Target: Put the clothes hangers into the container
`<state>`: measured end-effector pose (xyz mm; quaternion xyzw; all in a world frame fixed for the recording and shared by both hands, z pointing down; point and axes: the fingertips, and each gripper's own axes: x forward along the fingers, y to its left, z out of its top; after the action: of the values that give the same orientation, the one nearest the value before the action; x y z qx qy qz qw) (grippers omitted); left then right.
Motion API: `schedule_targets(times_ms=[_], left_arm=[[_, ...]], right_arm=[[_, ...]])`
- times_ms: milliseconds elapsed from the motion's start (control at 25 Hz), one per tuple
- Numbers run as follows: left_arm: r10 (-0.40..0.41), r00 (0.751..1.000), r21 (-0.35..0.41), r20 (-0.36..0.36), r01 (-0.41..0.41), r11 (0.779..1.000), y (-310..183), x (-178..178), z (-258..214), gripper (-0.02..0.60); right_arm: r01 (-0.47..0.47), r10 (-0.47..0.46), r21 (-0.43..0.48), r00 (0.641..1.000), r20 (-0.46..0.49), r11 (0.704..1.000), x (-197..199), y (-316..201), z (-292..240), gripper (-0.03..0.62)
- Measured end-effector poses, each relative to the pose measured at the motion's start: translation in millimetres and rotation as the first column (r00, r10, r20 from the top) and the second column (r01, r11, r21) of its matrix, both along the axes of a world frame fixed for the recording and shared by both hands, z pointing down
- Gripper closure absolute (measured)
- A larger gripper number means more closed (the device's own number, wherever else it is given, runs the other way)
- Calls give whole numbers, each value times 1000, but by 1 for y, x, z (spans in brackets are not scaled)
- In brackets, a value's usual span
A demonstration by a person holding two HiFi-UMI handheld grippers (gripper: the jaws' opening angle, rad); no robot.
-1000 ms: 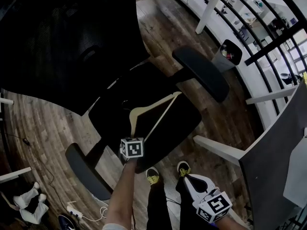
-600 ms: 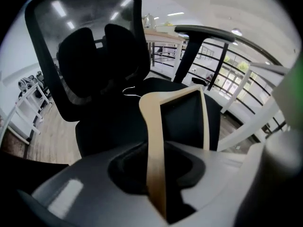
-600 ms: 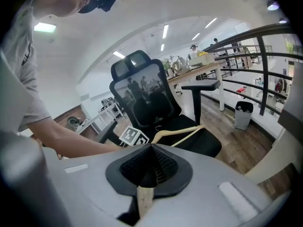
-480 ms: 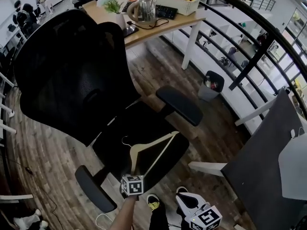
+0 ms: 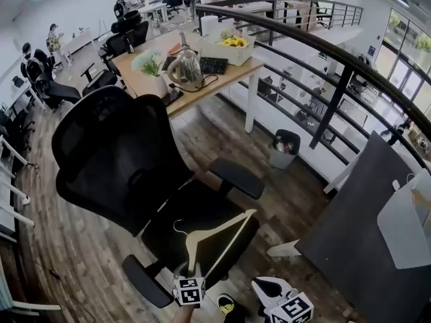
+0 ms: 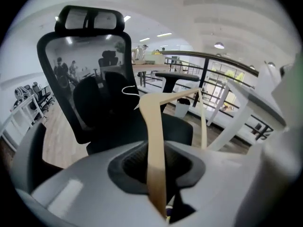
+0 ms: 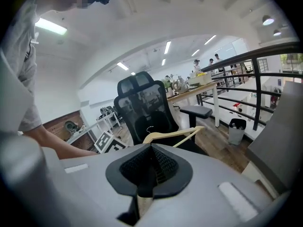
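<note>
Now the wooden hanger (image 6: 154, 126) hangs well clear above the office chair (image 5: 114, 160), where a second ago it sat low over the seat. The left tool (image 6: 156, 178) has carried it up, clamped narrowly on the end of one arm. The right tool (image 7: 147, 176) has risen too, its jaws together on nothing. The pick-up looks done. No container shows clearly, so the carry is yet to come.
</note>
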<state>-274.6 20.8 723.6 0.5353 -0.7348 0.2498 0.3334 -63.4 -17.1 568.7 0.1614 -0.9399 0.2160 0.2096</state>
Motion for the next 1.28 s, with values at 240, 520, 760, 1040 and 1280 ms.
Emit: schedule_targets(times_ms=[240, 520, 760, 1040, 1280], left_arm=[[90, 995, 133, 46, -95, 986, -25, 23, -83, 494], [227, 966, 280, 123, -253, 926, -74, 61, -185, 492], [371, 908, 368, 196, -419, 830, -128, 123, -273, 493], [513, 804, 422, 300, -594, 685, -198, 228, -348, 492], [635, 679, 410, 368, -731, 545, -260, 349, -376, 492]], right_arm=[[-103, 100, 73, 994, 47, 992, 38, -22, -47, 595], [-261, 247, 147, 963, 109, 954, 101, -39, -105, 595], [-439, 403, 215, 895, 193, 872, 175, -64, -165, 594], [-579, 518, 290, 814, 265, 762, 278, -91, -213, 595], [-687, 626, 289, 726, 284, 666, 377, -104, -217, 595]])
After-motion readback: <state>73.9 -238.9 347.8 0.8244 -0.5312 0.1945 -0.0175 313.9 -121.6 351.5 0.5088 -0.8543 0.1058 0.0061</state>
